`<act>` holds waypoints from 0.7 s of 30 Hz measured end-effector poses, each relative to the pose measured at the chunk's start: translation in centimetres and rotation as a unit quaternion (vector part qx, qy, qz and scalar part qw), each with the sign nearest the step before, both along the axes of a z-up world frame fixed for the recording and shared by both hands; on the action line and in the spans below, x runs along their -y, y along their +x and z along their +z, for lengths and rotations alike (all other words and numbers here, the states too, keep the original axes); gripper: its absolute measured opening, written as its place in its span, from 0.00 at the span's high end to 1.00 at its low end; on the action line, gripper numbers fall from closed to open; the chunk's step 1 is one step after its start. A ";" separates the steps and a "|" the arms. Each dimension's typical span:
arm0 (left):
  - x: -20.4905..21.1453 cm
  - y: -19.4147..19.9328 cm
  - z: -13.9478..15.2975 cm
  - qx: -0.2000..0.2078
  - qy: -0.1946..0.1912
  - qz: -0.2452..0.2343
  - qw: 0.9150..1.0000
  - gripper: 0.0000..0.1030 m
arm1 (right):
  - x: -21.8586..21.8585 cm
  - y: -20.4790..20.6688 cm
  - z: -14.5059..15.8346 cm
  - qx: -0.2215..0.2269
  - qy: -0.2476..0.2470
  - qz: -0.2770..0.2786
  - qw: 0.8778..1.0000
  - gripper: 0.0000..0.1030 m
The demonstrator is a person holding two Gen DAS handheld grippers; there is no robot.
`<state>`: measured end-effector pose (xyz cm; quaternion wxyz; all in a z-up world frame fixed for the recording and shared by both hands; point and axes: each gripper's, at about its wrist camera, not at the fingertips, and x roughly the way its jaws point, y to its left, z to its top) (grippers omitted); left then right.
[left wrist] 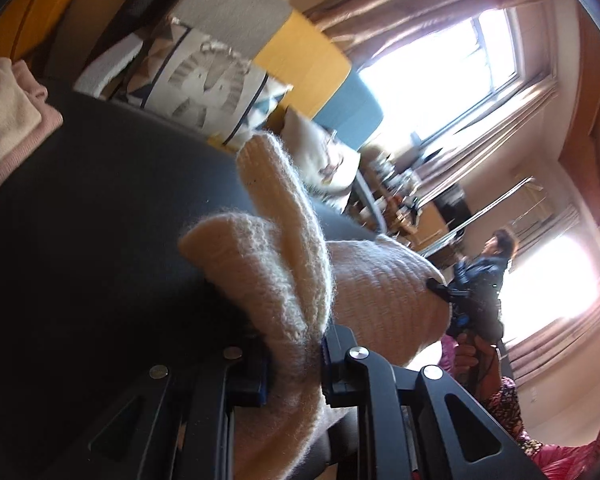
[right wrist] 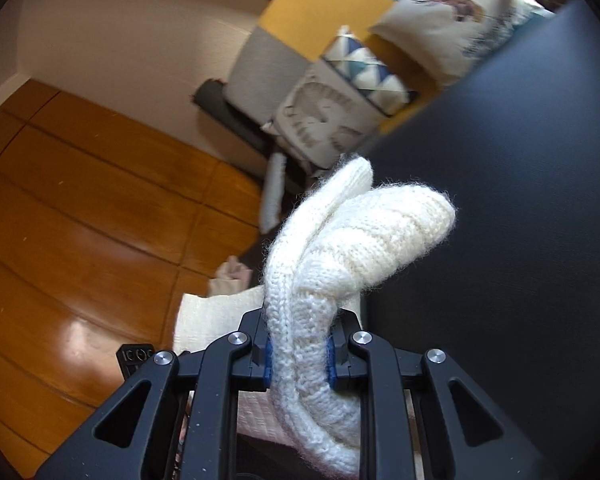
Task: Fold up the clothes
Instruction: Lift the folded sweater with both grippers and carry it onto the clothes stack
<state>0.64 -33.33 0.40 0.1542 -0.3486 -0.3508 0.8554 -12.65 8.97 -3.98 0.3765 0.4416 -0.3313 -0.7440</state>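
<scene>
A cream knitted sweater (left wrist: 284, 272) hangs lifted above a dark surface (left wrist: 100, 208). My left gripper (left wrist: 294, 364) is shut on a thick fold of it, the knit bulging up between the blue pads. In the right wrist view, my right gripper (right wrist: 298, 356) is shut on another bunched edge of the same cream sweater (right wrist: 356, 240), which curls up over the fingers. The far end of the sweater in the left view is pinched by the other gripper (left wrist: 440, 290), small and dark. Both views are tilted.
Folded pale pink and cream clothes (left wrist: 8, 120) lie at the left edge of the dark surface. Patterned cushions (left wrist: 204, 80) lean against a grey, yellow and blue sofa (right wrist: 320, 12). A wooden floor (right wrist: 80, 220) lies left. A person (left wrist: 488, 276) stands by bright windows.
</scene>
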 end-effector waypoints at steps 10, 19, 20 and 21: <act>9.7 9.4 4.8 -0.066 -0.014 0.097 0.993 0.83 | 17.6 -2.6 5.9 -0.034 -0.018 0.120 0.992 0.81; 21.5 19.0 4.1 -0.077 -0.018 0.273 0.959 0.83 | 42.7 -6.0 6.8 -0.014 -0.037 0.240 0.970 0.81; 22.8 20.1 4.0 -0.077 -0.019 0.292 0.953 0.83 | 45.5 -6.2 6.8 -0.015 -0.037 0.251 0.967 0.81; 24.1 21.1 3.8 -0.078 -0.020 0.311 0.947 0.83 | 48.2 -6.3 6.7 -0.016 -0.036 0.262 0.964 0.81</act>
